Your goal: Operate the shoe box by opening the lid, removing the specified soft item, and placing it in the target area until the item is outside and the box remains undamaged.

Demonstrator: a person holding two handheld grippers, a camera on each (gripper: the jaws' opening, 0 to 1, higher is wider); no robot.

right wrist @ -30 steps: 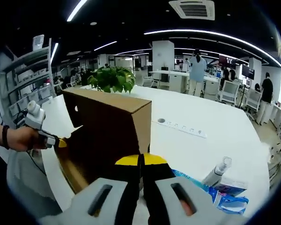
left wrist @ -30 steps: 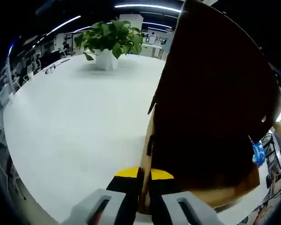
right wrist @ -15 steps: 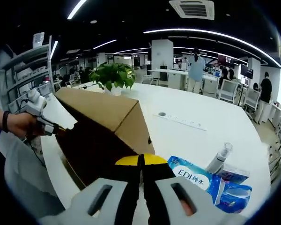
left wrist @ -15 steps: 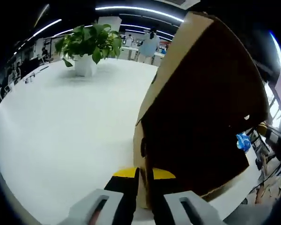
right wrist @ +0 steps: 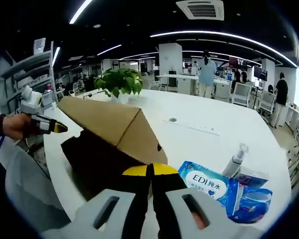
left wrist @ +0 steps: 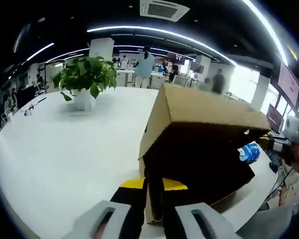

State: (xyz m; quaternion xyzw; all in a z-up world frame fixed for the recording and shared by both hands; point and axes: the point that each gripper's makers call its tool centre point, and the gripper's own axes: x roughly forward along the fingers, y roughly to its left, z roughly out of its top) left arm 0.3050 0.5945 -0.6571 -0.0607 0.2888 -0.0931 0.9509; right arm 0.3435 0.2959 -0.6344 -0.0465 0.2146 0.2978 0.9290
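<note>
1. Left gripper (left wrist: pixel 150 188): yellow-tipped jaws drawn close, pinching a thin cardboard edge of the box (left wrist: pixel 209 124) that runs up between them.
2. Seen in the right gripper view, left gripper (right wrist: pixel 59 128) in a hand (right wrist: pixel 12 125) at the box's (right wrist: pixel 109 124) far-left corner; contact with the cardboard too small to make out there.
3. Right gripper (right wrist: pixel 150 172): jaws pressed together with nothing visible between them, hovering over the box's near lower edge.
4. Seen in the left gripper view, right gripper (left wrist: pixel 271 145) at the far right, just off the box's corner and apart from it.
5. Box: brown cardboard, resting tilted on the white table (right wrist: pixel 199 144), sloping top panel lit, dark open side turned towards both cameras; inside too dark to read.
6. Just right of the box on the table: a blue pack (right wrist: pixel 209 184) printed "EDI", outside the box and close to its lower corner; also visible as a blue patch (left wrist: pixel 249 152) past the box's right edge.
7. Beside the pack: a clear spray bottle (right wrist: pixel 236 162), upright and leaning slightly, and a blue pouch (right wrist: pixel 254 205) further right.
8. Farther out on the table: a power strip (right wrist: pixel 189 128) and a potted plant (right wrist: pixel 120 82), well apart from the box.
9. Beyond: office desks, chairs and standing people under strip lights.
</note>
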